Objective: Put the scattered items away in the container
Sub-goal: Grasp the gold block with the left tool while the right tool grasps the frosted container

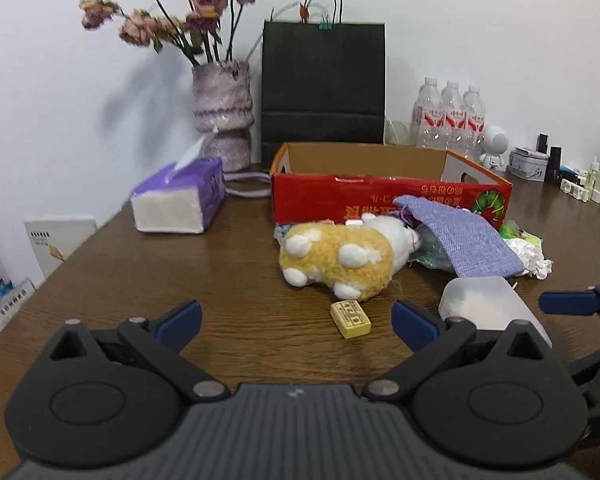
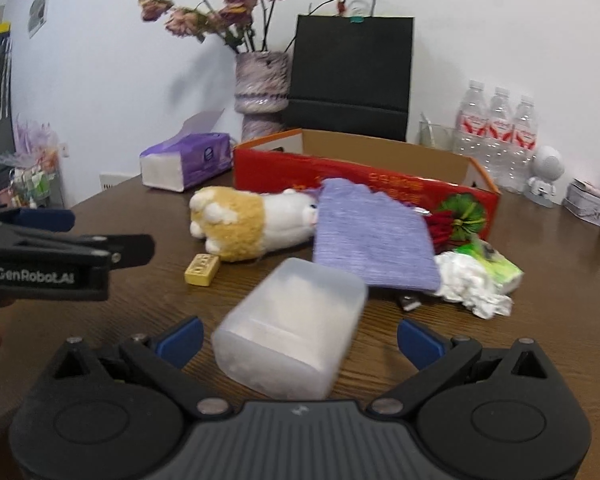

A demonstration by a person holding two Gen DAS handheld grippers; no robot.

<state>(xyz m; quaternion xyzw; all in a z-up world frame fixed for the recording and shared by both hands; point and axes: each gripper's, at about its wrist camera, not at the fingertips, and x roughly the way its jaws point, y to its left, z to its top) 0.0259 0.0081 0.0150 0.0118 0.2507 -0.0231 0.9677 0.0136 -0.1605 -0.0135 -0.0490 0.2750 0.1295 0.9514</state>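
The red cardboard box point(image 1: 388, 196) stands on the bench point(image 1: 180, 280), with the plush toy point(image 1: 340, 258), purple pouch point(image 1: 468, 240) and yellow block point(image 1: 350, 319) scattered before it. Only the right wrist view shows the frosted plastic case point(image 2: 290, 328) lying untouched between the released right claw's point(image 2: 298, 342) fingers. The left claw point(image 1: 296, 318) is also released.

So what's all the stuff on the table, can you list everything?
cardboard box: one, red outside, brown inside, table's back
plush toy: one, tan and white, before the box
knitted pouch: one, purple, beside the toy
plastic case: one, frosted white, nearest
small block: one, yellow, near the toy
crumpled tissue: one, white, right
green packet: one, beside the tissue
tissue pack: one, purple, left
vase: one, purple, dried flowers
paper bag: one, black, at the wall
water bottles: three, clear
left gripper: jaws open
right gripper: jaws open around the case
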